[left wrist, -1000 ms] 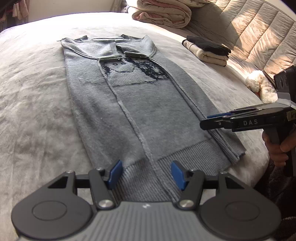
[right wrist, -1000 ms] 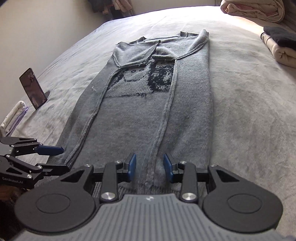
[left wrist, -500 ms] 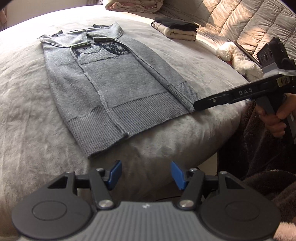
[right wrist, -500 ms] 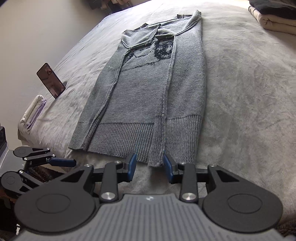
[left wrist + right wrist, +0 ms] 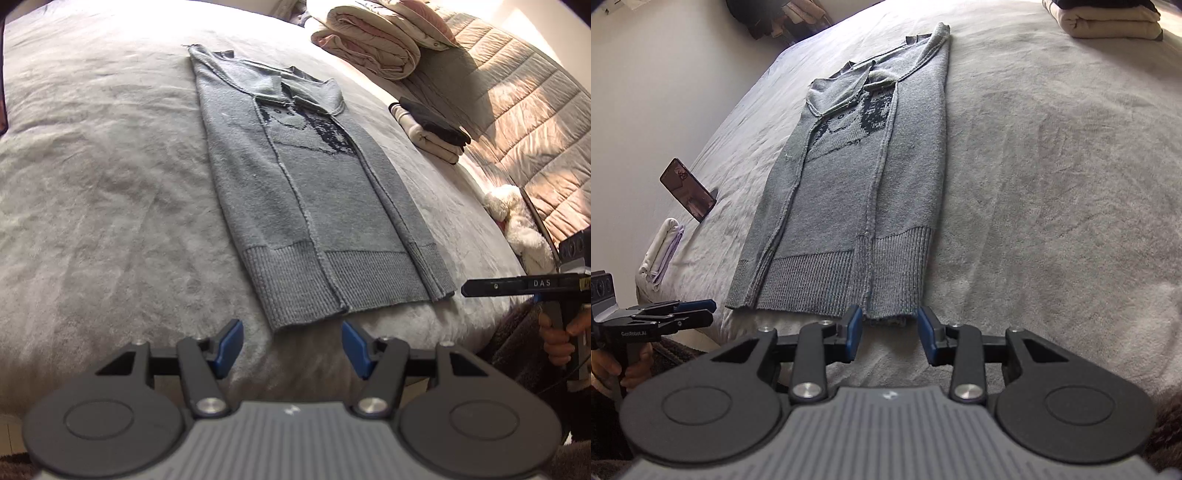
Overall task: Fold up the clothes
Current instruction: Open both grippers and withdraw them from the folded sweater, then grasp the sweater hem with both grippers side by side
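A grey knitted sweater [image 5: 303,192] with a dark face pattern lies flat on the bed, sleeves folded in, ribbed hem nearest me. My left gripper [image 5: 291,339] is open and holds nothing; it hovers just short of the hem, over the bed's near edge. From its own camera the sweater [image 5: 849,203] runs away from my right gripper [image 5: 889,325]. That gripper's jaws stand narrowly open and empty, with the hem's right corner just beyond the tips. Each gripper shows side-on in the other's view: the right gripper [image 5: 469,288] off the hem's right corner, the left gripper [image 5: 709,310] off the left corner.
The grey bed cover [image 5: 92,184] spreads wide on both sides of the sweater. A folded stack of clothes [image 5: 432,133], a rolled duvet [image 5: 376,44] and a white plush toy [image 5: 517,221] lie by the quilted headboard [image 5: 535,110]. A propped phone [image 5: 689,188] and a white cloth [image 5: 661,254] sit at the left edge.
Both grippers have drawn back from over the ribbed hem to the bed's near edge and have rolled. Their jaw gaps look the same. The sweater has not moved.
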